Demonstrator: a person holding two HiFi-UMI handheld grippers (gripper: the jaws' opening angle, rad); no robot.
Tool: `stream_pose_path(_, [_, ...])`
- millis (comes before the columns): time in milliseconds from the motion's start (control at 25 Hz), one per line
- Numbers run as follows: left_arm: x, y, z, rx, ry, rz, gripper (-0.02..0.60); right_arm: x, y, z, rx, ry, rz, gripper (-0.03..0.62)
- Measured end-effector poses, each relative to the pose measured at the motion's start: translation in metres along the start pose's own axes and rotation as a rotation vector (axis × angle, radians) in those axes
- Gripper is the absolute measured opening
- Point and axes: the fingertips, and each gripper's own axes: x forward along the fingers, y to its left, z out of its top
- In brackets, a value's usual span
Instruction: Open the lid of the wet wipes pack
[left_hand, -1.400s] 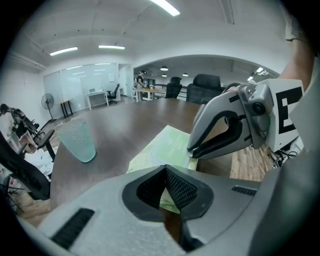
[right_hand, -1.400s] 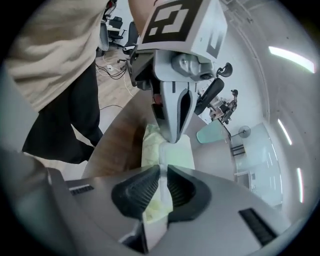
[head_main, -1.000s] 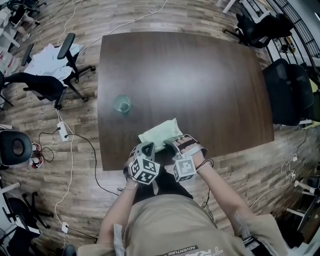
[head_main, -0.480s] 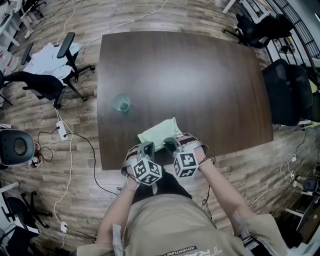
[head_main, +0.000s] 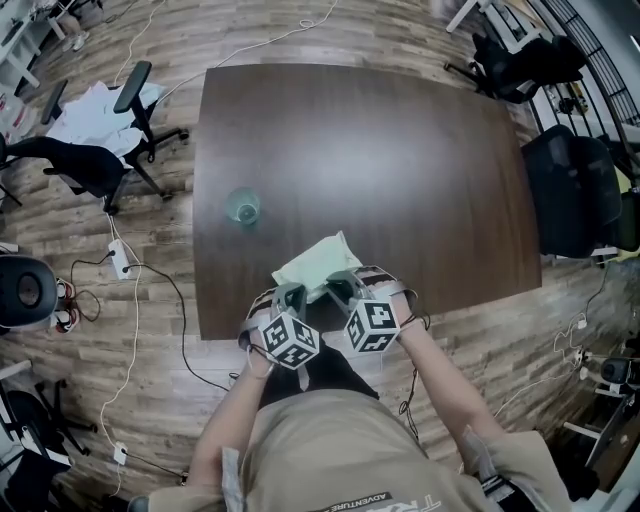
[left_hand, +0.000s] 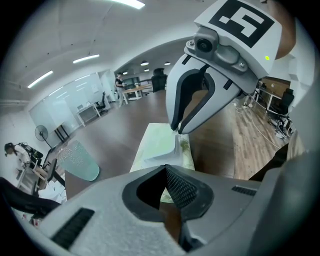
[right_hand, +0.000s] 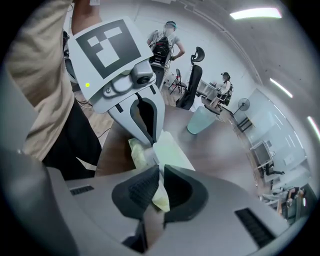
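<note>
Wet wipes pack (head_main: 318, 260) pinched by left claw (head_main: 291, 296), right claw (head_main: 339, 286)

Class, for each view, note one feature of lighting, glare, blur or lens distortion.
Head view: soft glare whitens the middle of the table, whose edges bow. Left gripper view: dark rounded fisheye corners, strip lights glow bright. Right gripper view: same dark corners, one ceiling light blown white.

Near end of wet wipes pack (left_hand: 159, 142) behind left tool (left_hand: 166, 170)
</note>
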Motion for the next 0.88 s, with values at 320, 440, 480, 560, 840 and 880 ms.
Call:
stream_pose_path(320, [-0.001,0.001,0.001,0.032,-0.003,-0.014,0.009,-0.010,-0.017,0.011,-0.011,-0.023,-0.044,0.034])
stream_pose_path(440, [-0.001,-0.001,-0.001,0.087,0.021,-0.037,0.009,-0.012,-0.022,0.015,-0.018,-0.028,-0.047,0.033])
stream_pose_path(480, [-0.002,-0.001,-0.001,0.096,0.027,-0.045,0.009,-0.012,-0.023,0.016,-0.019,-0.027,-0.046,0.034])
stream_pose_path(560, [-0.002,-0.001,-0.001,0.102,0.032,-0.049,0.009,-0.012,-0.025,0.018,-0.017,-0.029,-0.043,0.034])
stream_pose_path(840, [0.000,0.000,-0.002,0.093,0.038,-0.031,0.009,-0.014,-0.033,0.020,-0.006,-0.046,-0.044,0.034])
stream_pose_path(880, [0.000,0.000,-0.002,0.078,0.036,-0.036,0.009,-0.015,-0.035,0.021,-0.005,-0.049,-0.046,0.034])
